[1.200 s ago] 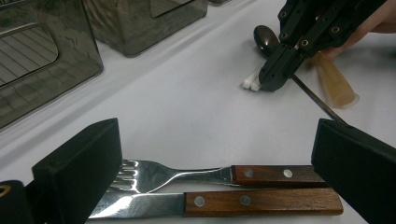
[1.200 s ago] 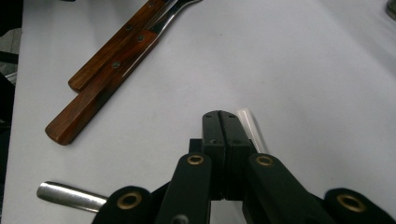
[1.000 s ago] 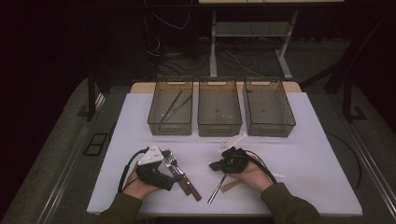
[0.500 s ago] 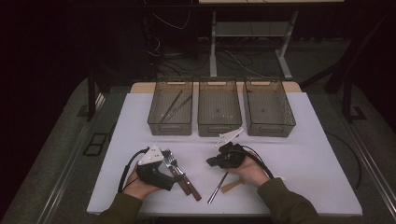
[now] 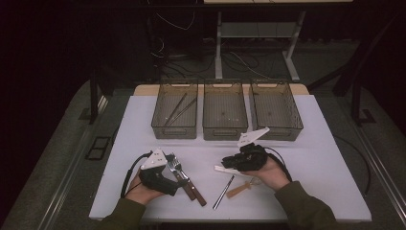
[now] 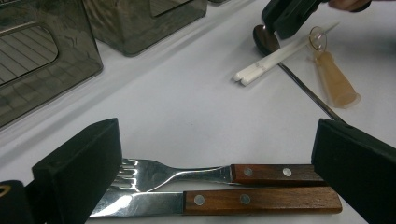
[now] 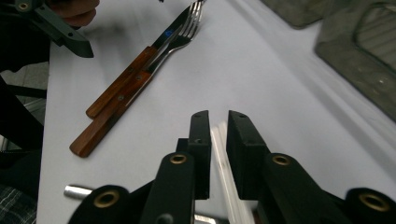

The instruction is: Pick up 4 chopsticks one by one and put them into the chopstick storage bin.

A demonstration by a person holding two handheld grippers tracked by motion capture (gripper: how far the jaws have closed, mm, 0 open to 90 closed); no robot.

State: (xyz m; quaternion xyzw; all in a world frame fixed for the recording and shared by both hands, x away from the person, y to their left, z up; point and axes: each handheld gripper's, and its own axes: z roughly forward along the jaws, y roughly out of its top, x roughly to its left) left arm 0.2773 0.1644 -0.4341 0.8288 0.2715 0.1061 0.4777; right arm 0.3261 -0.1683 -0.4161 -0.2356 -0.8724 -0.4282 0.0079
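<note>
A wood-handled fork (image 6: pixel 187 173) and knife (image 6: pixel 215 201) lie side by side near the table's front left, also seen as the fork (image 5: pixel 178 168) in the high view. My left gripper (image 6: pixel 217 126) (image 5: pixel 170 177) is open wide, one jaw on each side of them, touching neither. A pair of white chopsticks (image 5: pixel 224 169) (image 6: pixel 275 56) (image 7: pixel 219 140) lies right of centre. My right gripper (image 5: pixel 229 164) (image 7: pixel 218 114) hovers over it. Its jaws have just been opening and stand narrowly apart, with the blurred chopsticks showing in the gap, not pinched.
Three dark see-through bins stand in a row at the back: left (image 5: pixel 174 132) with thin metal sticks inside, middle (image 5: pixel 225 133), right (image 5: pixel 287 129). A metal spoon (image 5: pixel 223 191) (image 6: pixel 303 88) and an amber plastic spoon (image 5: pixel 239 189) (image 6: pixel 334 81) lie under the right hand.
The right hand and its gripper have risen a little and shifted slightly away from the front edge. The left hand, fork and knife are where they were.
</note>
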